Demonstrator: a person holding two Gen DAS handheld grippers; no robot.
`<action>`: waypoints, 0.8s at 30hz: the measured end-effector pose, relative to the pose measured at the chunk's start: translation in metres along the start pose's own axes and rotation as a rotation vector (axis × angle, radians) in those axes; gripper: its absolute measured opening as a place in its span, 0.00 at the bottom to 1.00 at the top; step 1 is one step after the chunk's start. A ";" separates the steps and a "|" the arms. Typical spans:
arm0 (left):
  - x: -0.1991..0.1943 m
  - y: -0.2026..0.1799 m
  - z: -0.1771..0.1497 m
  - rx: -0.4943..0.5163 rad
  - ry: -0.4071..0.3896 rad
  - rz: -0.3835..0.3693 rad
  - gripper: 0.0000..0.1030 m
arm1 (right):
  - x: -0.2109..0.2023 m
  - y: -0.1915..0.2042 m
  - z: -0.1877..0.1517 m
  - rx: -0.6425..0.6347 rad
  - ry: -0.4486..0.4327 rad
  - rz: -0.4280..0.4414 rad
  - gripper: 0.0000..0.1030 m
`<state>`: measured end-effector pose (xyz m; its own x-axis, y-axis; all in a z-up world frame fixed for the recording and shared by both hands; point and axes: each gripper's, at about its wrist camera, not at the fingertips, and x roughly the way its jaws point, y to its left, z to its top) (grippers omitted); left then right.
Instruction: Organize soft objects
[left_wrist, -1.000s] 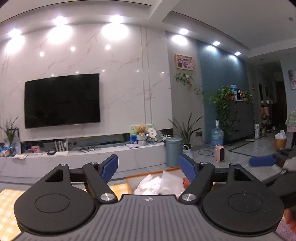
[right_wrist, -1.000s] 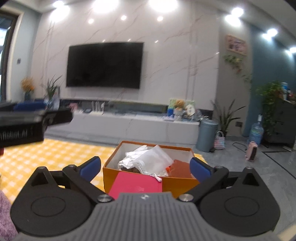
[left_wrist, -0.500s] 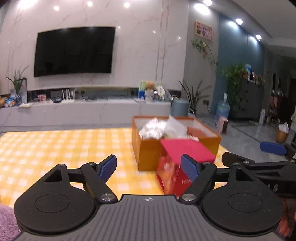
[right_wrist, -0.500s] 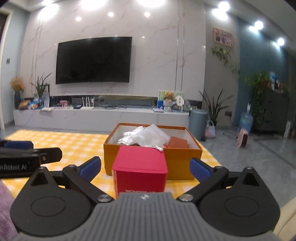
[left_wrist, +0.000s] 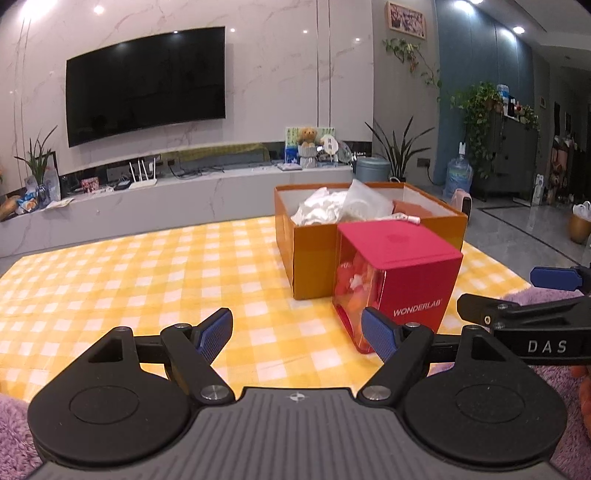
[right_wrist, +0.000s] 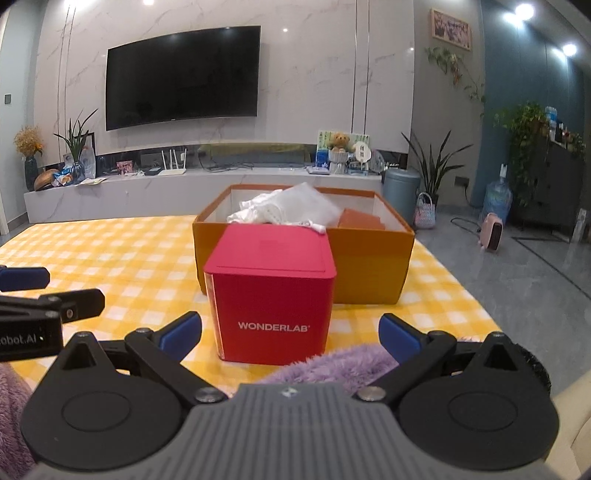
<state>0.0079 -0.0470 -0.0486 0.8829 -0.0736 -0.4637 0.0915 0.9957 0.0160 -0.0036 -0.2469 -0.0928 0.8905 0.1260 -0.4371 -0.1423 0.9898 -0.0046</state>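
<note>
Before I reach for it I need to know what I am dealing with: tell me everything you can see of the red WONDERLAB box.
The red WONDERLAB box is a cube with rounded corners, standing upright on the yellow checked cloth, closed by a flat red lid. Its front carries white lettering; the side seen from the left wrist view is clear and shows red and white contents. It stands just in front of the orange box; whether they touch is unclear. Neither gripper touches it.

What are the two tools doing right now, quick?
Left tool: open, holding nothing.
Right tool: open, holding nothing, facing the red box.
</note>
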 end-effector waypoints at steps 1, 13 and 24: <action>0.000 0.000 -0.001 -0.001 0.004 0.000 0.90 | 0.001 0.000 -0.001 0.003 0.005 0.005 0.97; -0.004 0.007 0.001 -0.011 0.008 0.015 0.90 | 0.003 -0.001 -0.002 0.014 0.033 0.006 0.97; -0.005 0.008 0.002 -0.015 0.011 0.022 0.90 | 0.002 -0.002 -0.002 0.019 0.030 0.007 0.97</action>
<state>0.0051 -0.0385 -0.0439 0.8797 -0.0517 -0.4727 0.0655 0.9978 0.0128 -0.0021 -0.2486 -0.0953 0.8761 0.1315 -0.4638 -0.1403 0.9900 0.0155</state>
